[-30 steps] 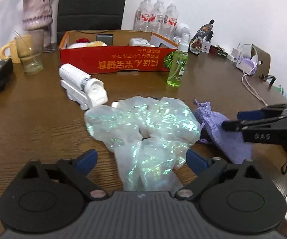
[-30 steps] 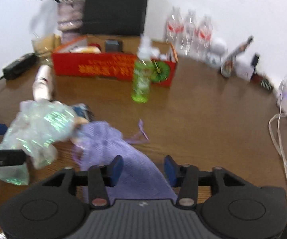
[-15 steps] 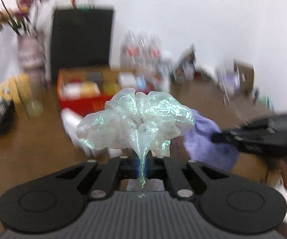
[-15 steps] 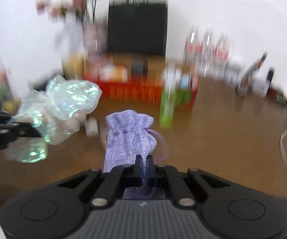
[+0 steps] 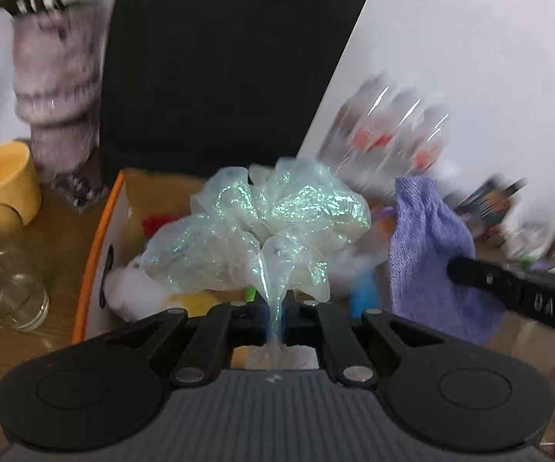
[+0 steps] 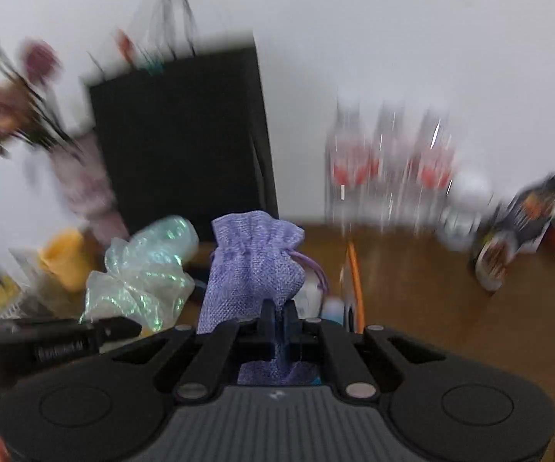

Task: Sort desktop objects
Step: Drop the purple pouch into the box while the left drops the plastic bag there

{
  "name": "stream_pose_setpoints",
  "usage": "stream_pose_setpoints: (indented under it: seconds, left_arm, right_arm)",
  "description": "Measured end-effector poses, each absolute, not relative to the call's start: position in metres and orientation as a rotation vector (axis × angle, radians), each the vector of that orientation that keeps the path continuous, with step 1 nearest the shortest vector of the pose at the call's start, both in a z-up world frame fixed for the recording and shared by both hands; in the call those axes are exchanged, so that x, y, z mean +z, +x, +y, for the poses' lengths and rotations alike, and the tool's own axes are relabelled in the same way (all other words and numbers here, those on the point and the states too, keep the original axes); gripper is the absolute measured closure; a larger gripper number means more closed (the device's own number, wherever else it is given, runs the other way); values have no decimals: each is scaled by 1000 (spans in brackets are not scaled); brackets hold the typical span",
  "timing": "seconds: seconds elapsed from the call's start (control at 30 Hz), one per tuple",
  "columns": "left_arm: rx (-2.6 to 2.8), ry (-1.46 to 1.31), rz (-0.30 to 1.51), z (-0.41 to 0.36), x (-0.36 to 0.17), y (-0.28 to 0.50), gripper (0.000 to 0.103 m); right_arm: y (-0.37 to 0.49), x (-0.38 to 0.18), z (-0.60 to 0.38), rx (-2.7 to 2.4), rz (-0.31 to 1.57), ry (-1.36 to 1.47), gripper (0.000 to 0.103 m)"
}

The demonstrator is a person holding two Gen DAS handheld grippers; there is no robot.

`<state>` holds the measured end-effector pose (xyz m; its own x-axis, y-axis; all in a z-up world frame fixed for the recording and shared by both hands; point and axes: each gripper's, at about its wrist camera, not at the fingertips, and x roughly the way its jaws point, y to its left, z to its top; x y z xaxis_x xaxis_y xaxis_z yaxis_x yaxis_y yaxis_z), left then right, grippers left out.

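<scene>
My left gripper (image 5: 273,317) is shut on an iridescent translucent organza bag (image 5: 265,227) and holds it in the air above the open cardboard box (image 5: 96,254) with the orange rim. My right gripper (image 6: 277,317) is shut on a purple woven drawstring pouch (image 6: 254,265) and holds it up just right of the left gripper, over the same box (image 6: 354,269). The pouch also shows in the left wrist view (image 5: 427,254), the organza bag in the right wrist view (image 6: 142,273). Several blurred items lie inside the box.
A yellow mug (image 5: 4,183), a clear glass (image 5: 11,288) and a vase of flowers (image 5: 54,73) stand left of the box. A black chair back (image 5: 219,69) is behind it. Water bottles (image 6: 389,161) and small packages (image 6: 516,223) stand at the back right.
Both grippers closed on their items on the table, lifted them, and moved forward to hover over the box. The views are motion-blurred.
</scene>
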<state>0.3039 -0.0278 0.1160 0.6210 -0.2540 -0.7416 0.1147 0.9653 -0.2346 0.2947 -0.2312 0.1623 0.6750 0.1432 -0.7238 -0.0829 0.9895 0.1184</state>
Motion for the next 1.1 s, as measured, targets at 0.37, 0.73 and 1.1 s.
stream_pose_setpoints:
  seconds: [0.37,0.73,1.1]
  left_arm:
    - [-274,-139,1075,-41,70,325,20]
    - [-80,-31,970,-33,128,283,0]
    - [-39,43,921,-28,170,216,0]
  right_arm:
    - [335,98,-227,71,1059,15,37]
    - [304,142,-221,88,1058,17,30]
    - [235,177,-212,126,1008,35,26]
